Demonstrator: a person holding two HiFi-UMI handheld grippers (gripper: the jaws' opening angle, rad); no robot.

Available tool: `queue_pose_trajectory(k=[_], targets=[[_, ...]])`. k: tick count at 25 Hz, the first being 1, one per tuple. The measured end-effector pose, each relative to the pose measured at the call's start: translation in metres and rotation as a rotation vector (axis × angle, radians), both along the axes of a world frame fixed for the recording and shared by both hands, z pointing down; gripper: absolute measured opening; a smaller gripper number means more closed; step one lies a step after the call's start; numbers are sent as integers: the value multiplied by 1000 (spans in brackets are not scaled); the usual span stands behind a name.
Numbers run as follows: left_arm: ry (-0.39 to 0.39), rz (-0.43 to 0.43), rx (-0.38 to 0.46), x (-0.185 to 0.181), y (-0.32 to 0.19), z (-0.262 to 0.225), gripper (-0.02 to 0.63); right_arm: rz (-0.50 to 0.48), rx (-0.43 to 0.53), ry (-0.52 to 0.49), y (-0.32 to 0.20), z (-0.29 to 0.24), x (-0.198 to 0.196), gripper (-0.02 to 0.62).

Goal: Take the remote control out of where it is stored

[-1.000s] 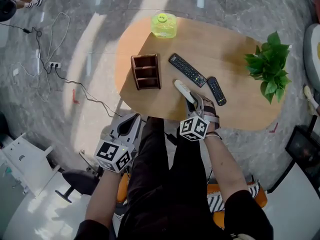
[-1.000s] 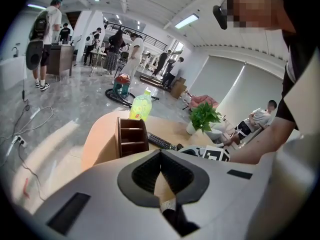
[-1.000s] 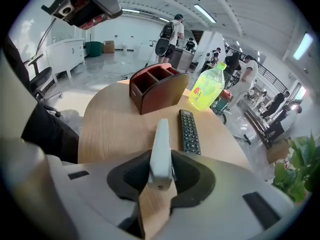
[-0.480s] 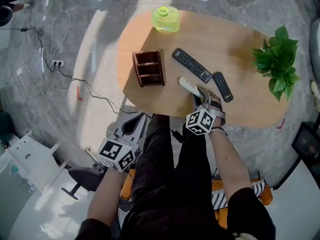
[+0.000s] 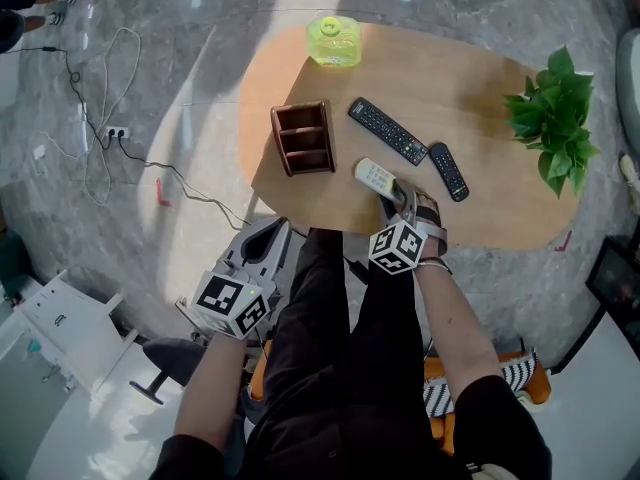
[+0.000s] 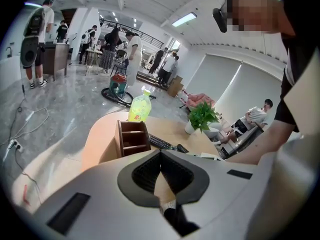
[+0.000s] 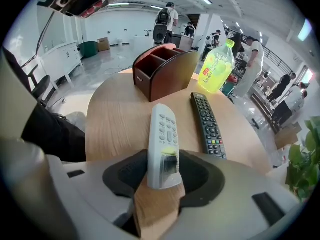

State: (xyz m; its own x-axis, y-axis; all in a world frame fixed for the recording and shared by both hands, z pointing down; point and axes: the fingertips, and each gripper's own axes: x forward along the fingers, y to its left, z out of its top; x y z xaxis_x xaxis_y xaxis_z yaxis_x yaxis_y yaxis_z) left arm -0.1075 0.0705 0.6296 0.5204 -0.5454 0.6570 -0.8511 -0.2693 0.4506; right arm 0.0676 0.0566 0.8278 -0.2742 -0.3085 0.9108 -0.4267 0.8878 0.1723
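Note:
A white remote control (image 5: pixel 375 176) lies flat, buttons up, on the wooden table (image 5: pixel 480 78) near its front edge. Its near end sits between the jaws of my right gripper (image 5: pixel 395 196), which are opening, and the pads no longer press on it. In the right gripper view the white remote (image 7: pixel 162 149) points toward the empty brown wooden holder (image 7: pixel 162 74). The holder (image 5: pixel 303 138) stands left of the remote. My left gripper (image 5: pixel 262 243) hangs below the table's edge over the person's lap, jaws together and empty.
A long black remote (image 5: pixel 387 131) and a short black remote (image 5: pixel 448 171) lie right of the white one. A yellow-green bottle (image 5: pixel 334 43) stands at the far edge and a potted plant (image 5: pixel 555 113) at the right end. Cables and a power strip (image 5: pixel 112 130) lie on the floor.
The white remote has turned from lying on its edge to lying flat with its face up, and the right gripper's jaws have spread away from it. The left gripper has hardly moved.

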Motion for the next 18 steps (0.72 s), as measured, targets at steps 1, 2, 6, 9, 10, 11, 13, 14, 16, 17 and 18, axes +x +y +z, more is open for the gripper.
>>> queue_pose_trajectory(k=[1,2,6,9,10,11,13,14,16,17,18], targets=[[2,-4,0,-3,0,0,6,2,2,-1,1,-2,-2,181],[6,-10,-1,-5,1,-1,6,2,5,-2,2,-5,-5,181],[38,-42,13,-15,-3,-10,6,-19,29,-9,-2,-17,-13,183],[48,-46,37,-24,-10,-18,6,-17,36,-1,-11,-22,-17,181],[50,-47,44,-27,-12,-20,6,-16,38,2,-13,-25,-19,181],[53,-49,48,-31,-13,-22,6,-15,42,4,-15,-28,-21,181],[66,-58,56,-38,-17,-28,6,-4,53,-6,-20,-37,-27,181],[72,-63,60,-43,-19,-32,6,12,54,-19,-23,-42,-30,181],[73,-71,77,-51,-26,-42,6,62,42,-50,-30,-54,-34,173],[71,-75,89,-55,-30,-49,6,92,38,-63,-34,-61,-35,116],[68,-78,104,-60,-33,-57,6,126,37,-78,-37,-70,-36,53]])
